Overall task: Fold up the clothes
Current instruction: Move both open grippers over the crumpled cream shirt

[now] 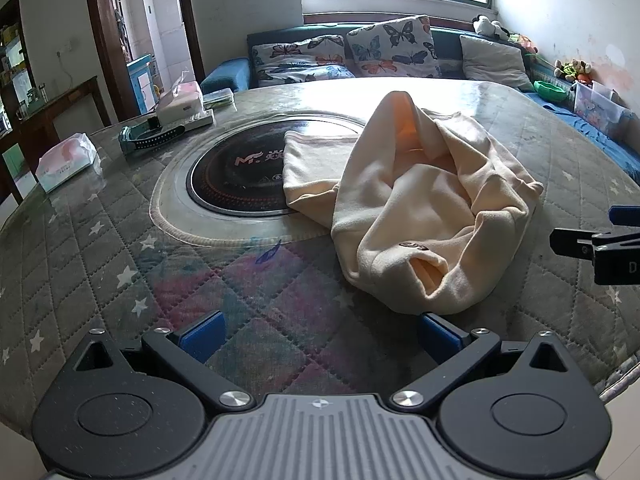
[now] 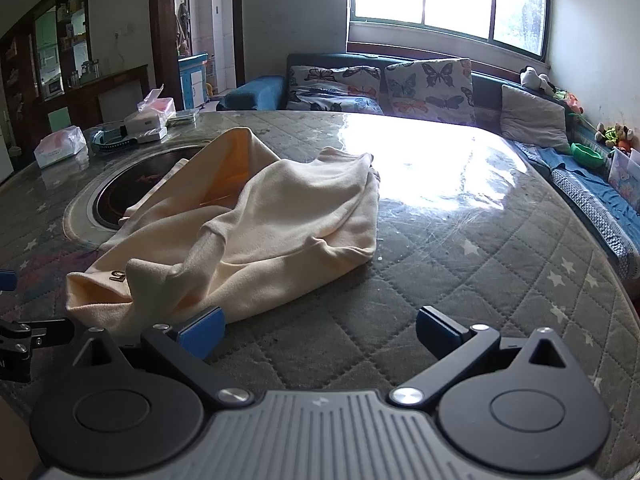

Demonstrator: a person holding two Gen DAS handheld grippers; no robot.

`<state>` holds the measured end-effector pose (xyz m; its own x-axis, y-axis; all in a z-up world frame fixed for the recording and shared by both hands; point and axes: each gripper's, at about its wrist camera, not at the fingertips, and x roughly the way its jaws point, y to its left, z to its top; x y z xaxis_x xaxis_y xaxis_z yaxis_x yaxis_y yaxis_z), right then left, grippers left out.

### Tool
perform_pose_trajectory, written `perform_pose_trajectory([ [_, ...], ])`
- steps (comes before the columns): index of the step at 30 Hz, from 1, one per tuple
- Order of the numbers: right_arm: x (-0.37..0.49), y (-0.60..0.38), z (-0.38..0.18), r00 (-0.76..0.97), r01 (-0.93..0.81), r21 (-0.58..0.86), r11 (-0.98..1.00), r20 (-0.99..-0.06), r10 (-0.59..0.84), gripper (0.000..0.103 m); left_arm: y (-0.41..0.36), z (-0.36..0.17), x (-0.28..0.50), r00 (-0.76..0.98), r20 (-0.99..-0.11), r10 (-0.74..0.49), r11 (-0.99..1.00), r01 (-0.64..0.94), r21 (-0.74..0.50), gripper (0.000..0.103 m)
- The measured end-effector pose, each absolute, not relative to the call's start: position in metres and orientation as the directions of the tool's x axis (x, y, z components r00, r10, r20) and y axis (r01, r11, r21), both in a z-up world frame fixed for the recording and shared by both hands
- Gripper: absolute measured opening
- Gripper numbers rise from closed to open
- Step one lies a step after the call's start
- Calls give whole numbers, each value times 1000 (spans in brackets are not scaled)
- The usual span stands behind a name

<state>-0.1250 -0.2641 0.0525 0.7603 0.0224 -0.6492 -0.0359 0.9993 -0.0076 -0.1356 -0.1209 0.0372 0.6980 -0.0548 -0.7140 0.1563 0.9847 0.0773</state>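
Note:
A cream garment [image 1: 420,208] lies crumpled in a heap on the quilted table [image 1: 120,272], with one flat part over the round black cooktop [image 1: 236,172]. My left gripper [image 1: 320,334] is open and empty, just short of the heap's near edge; its right fingertip is close to the cloth. In the right wrist view the garment [image 2: 248,224] lies ahead and to the left. My right gripper [image 2: 318,332] is open and empty, its left fingertip at the cloth's near edge. The right gripper also shows at the right edge of the left wrist view [image 1: 596,248].
Tissue packs [image 1: 66,160], a box [image 1: 184,108] and a watch-like strap [image 1: 152,138] sit at the table's far left. A sofa with butterfly pillows [image 1: 392,46] stands behind the table. The table's near edge curves off at the right [image 2: 624,320].

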Motion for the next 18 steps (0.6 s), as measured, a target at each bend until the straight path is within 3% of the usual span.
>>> perform_pose_trajectory([
  [18, -107, -261, 52, 744, -55, -32, 998, -668, 20, 98, -110, 50, -117, 716, -696, -43, 982, 160, 104, 103],
])
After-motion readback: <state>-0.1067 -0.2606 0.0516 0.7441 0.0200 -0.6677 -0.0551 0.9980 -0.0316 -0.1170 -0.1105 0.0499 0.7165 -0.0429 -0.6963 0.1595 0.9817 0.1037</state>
